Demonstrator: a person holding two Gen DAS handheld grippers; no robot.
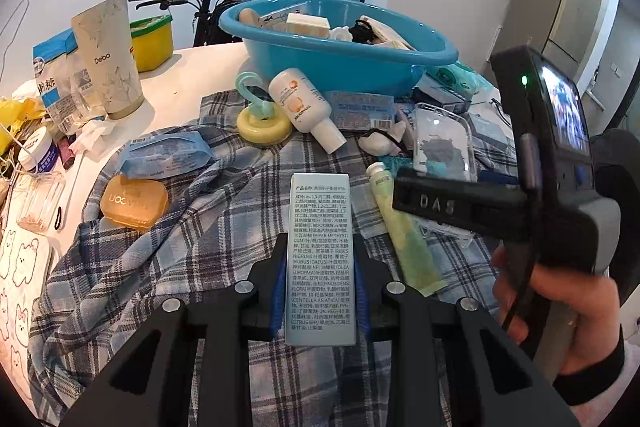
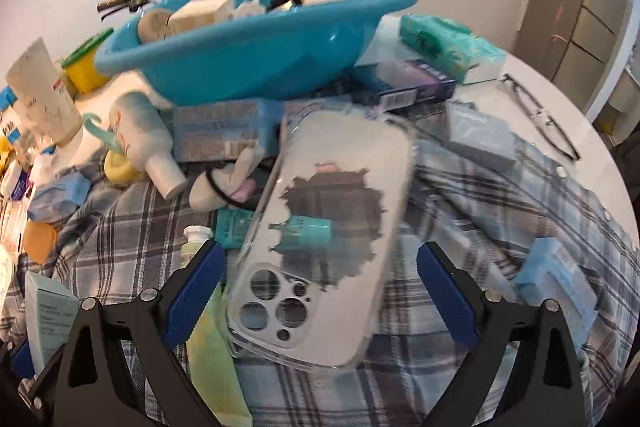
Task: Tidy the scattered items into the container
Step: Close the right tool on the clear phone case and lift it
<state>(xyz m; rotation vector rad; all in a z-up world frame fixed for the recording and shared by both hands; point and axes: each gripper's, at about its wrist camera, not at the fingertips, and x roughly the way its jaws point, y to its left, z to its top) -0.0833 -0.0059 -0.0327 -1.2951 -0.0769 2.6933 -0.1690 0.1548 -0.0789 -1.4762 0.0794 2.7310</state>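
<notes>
The left gripper (image 1: 319,287) clamps a pale-blue carton (image 1: 320,259), long axis toward the blue basin (image 1: 280,55) at twelve o'clock; the right gripper (image 2: 320,291) gapes around a clear phone case (image 2: 332,227).

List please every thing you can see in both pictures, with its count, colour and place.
basin: 1, blue, back of the table, already holding several items
checked cloth: 1, blue and white, spread over the table
tall box: 1, pale blue, between the left gripper's fingers
phone case: 1, clear, between the right gripper's open fingers
lotion bottle: 1, white, lying in front of the basin
soap box: 1, orange, left on the cloth
wipes pack: 1, blue, behind the soap box
tube: 1, pale green, right of the tall box
glasses: 1, dark, right table edge
left gripper: black, blue pads
right gripper: black, blue pads
</notes>
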